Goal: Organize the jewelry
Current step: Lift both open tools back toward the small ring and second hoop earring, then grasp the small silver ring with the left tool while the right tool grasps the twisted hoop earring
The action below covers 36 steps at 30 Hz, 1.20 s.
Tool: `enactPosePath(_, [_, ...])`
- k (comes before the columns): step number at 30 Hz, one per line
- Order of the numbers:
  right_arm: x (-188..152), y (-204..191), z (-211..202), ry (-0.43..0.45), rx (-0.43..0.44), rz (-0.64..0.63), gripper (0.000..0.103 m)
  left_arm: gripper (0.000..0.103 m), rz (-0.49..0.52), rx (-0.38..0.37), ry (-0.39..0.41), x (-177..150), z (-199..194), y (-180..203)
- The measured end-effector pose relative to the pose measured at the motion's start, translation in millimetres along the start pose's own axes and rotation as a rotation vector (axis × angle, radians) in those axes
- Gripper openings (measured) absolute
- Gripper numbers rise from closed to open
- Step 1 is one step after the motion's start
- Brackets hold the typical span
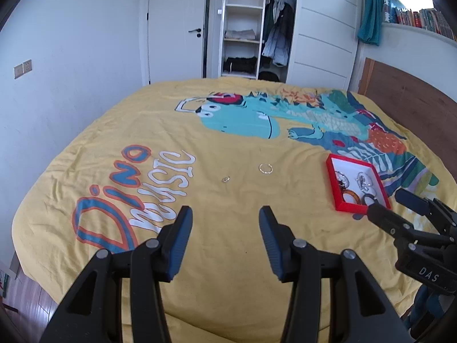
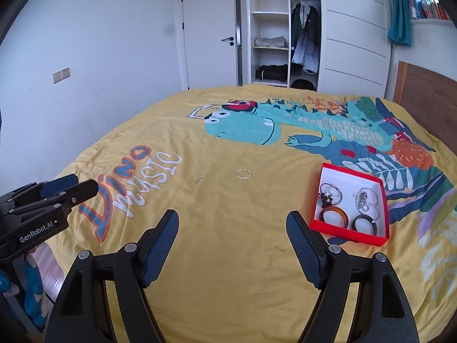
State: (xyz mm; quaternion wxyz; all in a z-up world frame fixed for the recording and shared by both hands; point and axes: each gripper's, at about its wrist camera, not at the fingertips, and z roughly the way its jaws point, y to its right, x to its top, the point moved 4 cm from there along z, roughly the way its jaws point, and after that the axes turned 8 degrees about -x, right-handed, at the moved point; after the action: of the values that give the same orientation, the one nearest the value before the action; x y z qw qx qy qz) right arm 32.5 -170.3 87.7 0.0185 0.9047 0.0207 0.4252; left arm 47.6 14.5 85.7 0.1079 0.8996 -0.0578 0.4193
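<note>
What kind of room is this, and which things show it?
Most likely a bedroom: a bed under a yellow dinosaur duvet with a wooden headboard, and an open wardrobe holding hanging coats and folded clothes.

Small ring [image 2: 199, 180] too tiny to make out; box's [image 1: 332, 184] near corner behind right gripper [image 1: 395, 204].

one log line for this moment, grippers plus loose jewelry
left gripper: open, empty | right gripper: open, empty | hoop, small ring: loose on bedspread | red box: part filled
</note>
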Motion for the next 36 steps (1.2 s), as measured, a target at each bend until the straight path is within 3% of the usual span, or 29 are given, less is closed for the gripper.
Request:
enactPosePath(11, [12, 4, 73, -0.074, 0.014, 0.002, 0.077, 0.046, -0.028, 0.018, -0.109, 4, 75, -18])
enactPosePath(19, [18, -6, 143, -0.134, 0.04, -0.037, 0.07, 0.046, -0.113, 0.005, -0.197, -3, 140, -63])
enactPosePath(26, [24, -3, 222, -0.195, 0.058, -0.038, 0.063, 0.046, -0.112, -0.046, -0.249, 6, 205, -71])
enactPosePath(36, [29, 1, 314, -0.262, 0.105, -0.018, 0.063, 0.046, -0.157, -0.149, -0.317, 21, 296, -71])
